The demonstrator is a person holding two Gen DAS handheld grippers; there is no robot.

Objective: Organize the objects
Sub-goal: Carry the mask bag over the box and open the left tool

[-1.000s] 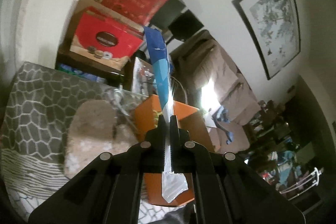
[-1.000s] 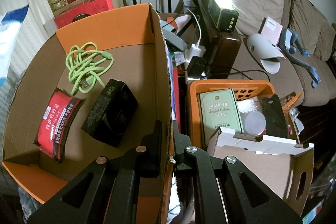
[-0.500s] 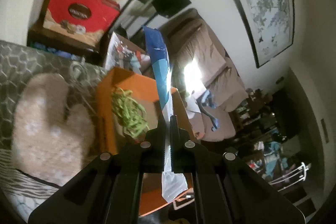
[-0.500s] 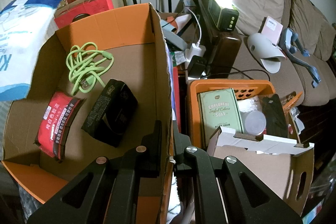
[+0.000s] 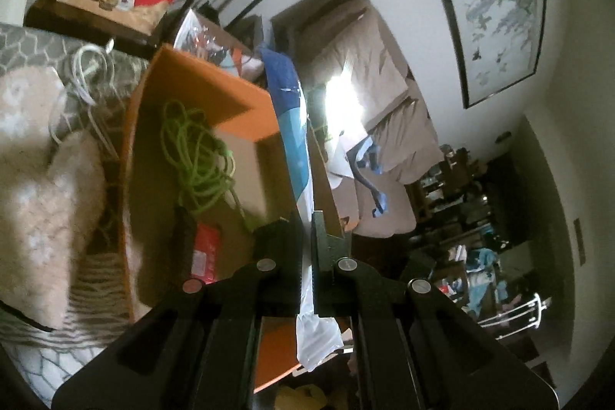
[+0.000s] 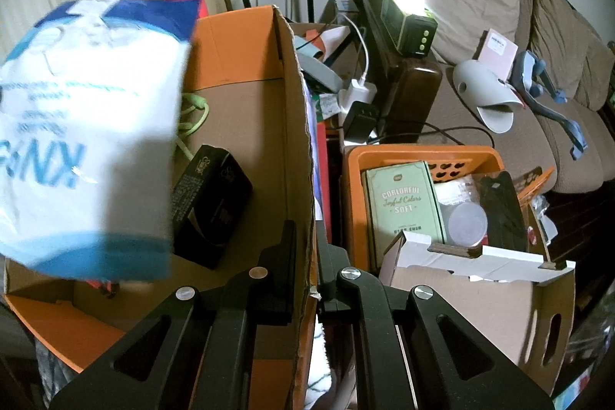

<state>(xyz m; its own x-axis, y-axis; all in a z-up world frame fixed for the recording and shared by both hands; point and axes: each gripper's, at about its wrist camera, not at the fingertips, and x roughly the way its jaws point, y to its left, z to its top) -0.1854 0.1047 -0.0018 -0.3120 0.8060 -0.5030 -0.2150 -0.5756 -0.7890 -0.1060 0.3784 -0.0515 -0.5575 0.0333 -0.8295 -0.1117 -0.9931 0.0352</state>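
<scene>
My left gripper [image 5: 306,229] is shut on a flat blue-and-white plastic packet [image 5: 294,125], seen edge-on. The packet [image 6: 88,125] hangs over the orange cardboard box [image 6: 238,45], broad face toward the right wrist camera. My right gripper [image 6: 306,241] is shut on the box's right wall [image 6: 298,141]. Inside the box lie a green cable [image 5: 196,156], a black carton [image 6: 209,202] and a red packet [image 5: 205,252], which the blue-and-white packet mostly hides in the right wrist view.
An orange basket [image 6: 419,152] with a green tin [image 6: 403,202] stands right of the box, a white-edged carton [image 6: 472,279] in front. A brown sofa [image 6: 480,18] with a lamp [image 6: 407,14] lies behind. A fuzzy slipper [image 5: 38,187] rests on patterned bedding left of the box.
My left gripper has carried the blue-and-white packet rightward over the orange box, so it now covers the box's left half. The right gripper has stayed on the wall.
</scene>
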